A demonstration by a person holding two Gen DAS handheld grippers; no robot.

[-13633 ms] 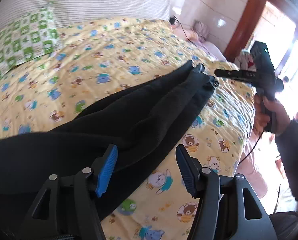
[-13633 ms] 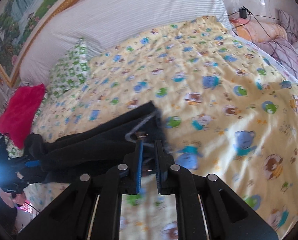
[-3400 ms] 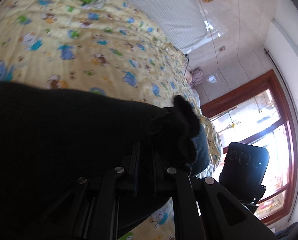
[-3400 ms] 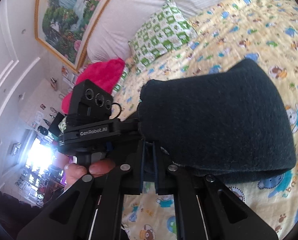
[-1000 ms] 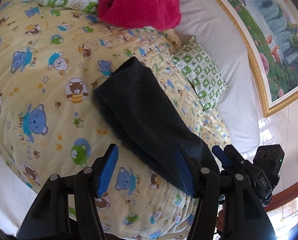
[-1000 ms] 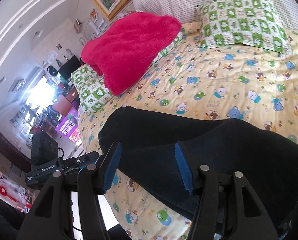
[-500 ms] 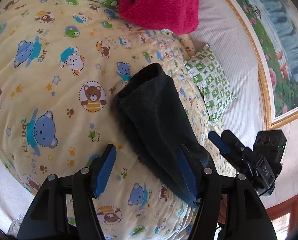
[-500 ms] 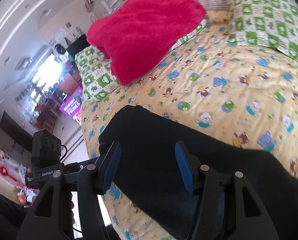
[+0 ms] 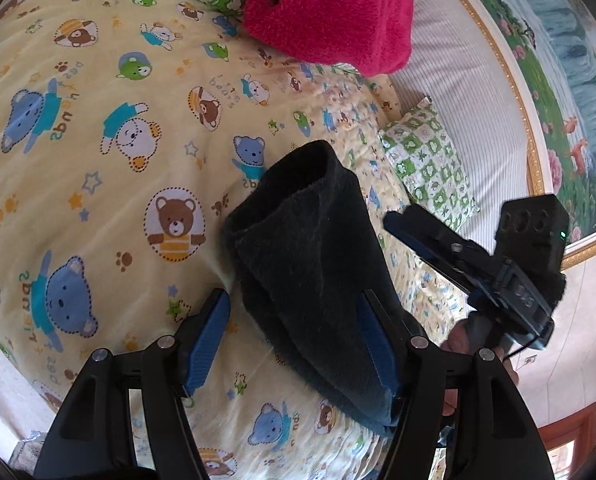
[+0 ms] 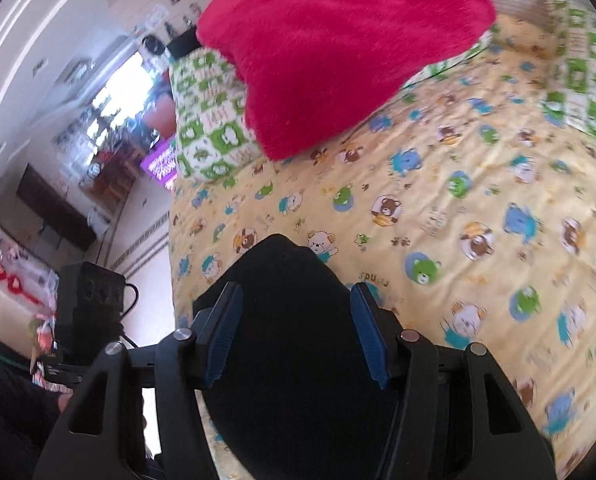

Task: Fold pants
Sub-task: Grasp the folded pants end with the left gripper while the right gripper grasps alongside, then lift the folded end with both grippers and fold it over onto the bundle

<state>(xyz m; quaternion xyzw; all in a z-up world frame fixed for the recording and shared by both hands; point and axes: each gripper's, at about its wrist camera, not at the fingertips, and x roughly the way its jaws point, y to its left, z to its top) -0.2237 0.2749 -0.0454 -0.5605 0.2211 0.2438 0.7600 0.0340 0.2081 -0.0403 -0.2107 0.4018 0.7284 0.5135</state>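
The dark pants (image 9: 317,256) lie folded into a thick stack on the yellow bear-print bedspread (image 9: 98,160). My left gripper (image 9: 294,340) is open, its blue pads on either side of the stack's near end, holding nothing. My right gripper (image 10: 296,332) is open over the same folded pants (image 10: 294,360), which fill the space between its pads. The right gripper also shows in the left wrist view (image 9: 477,264), just right of the stack, with the hand under it.
A bright pink plush blanket (image 9: 329,12) lies on green checked pillows (image 9: 429,164) at the head of the bed. A striped headboard (image 9: 477,92) and a framed painting stand behind. The bed edge (image 10: 172,240) drops to the floor on the left.
Both grippers were shut on the pants 3.4 s ago and are open now. Over the last second both have moved closer along the folded stack, and the views have swung toward the pink blanket.
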